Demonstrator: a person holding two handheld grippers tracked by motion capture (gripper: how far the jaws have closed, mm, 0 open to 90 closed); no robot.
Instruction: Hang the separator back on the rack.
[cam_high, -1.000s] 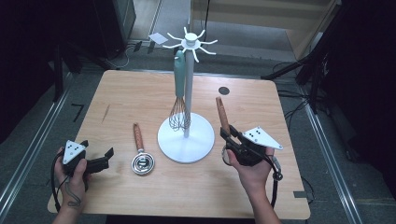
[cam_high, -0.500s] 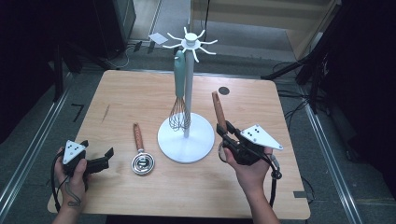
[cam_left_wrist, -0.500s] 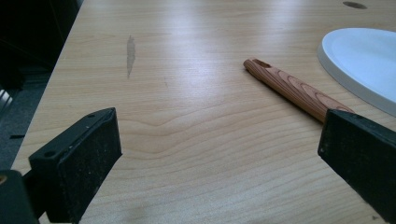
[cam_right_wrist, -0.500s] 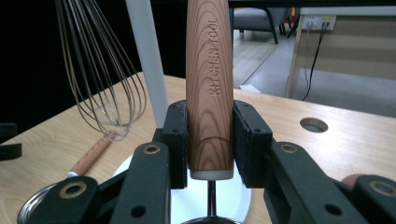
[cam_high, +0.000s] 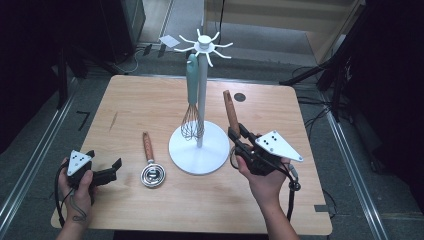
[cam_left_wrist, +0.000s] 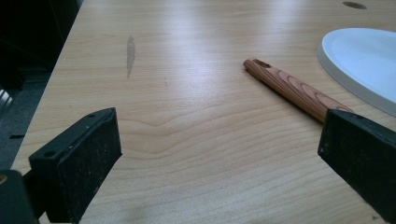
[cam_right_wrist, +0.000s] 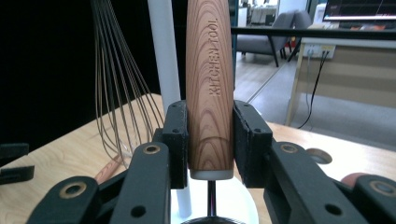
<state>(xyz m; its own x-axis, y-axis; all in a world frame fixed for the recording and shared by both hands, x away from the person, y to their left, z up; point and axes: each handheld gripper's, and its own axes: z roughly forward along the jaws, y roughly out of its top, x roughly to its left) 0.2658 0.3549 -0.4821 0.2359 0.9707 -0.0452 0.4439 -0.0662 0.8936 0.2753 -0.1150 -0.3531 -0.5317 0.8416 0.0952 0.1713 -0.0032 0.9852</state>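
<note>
The right gripper (cam_high: 239, 139) is held above the table (cam_high: 150, 102), just right of the white stand's round base (cam_high: 199, 148), with its jaws pinching a wooden-handled utensil (cam_high: 230, 112) at the lower end of the handle; the handle rises nearly upright, leaning slightly away from the person. In the right gripper view the handle (cam_right_wrist: 209, 88) sits squarely between both pads, with wood grain and the embossed words "KITCHEN TOOL" legible, and a thin metal shank runs down from it below the pads. The stand's pole (cam_high: 202, 95) is just left of the held handle, with a narrow gap between them. A whisk (cam_high: 192, 100) with a teal handle hangs from one of the hooks at the top of the pole, its wires close above the base. The left gripper (cam_high: 102, 172) rests near the table's near-left corner, jaws spread wide with nothing between them. A second wooden-handled utensil with a metal cup (cam_high: 150, 167) lies flat between the left gripper and the base, apart from both. The far left part of the table is open wood. The right-hand edge lies well clear of the right gripper.
</note>
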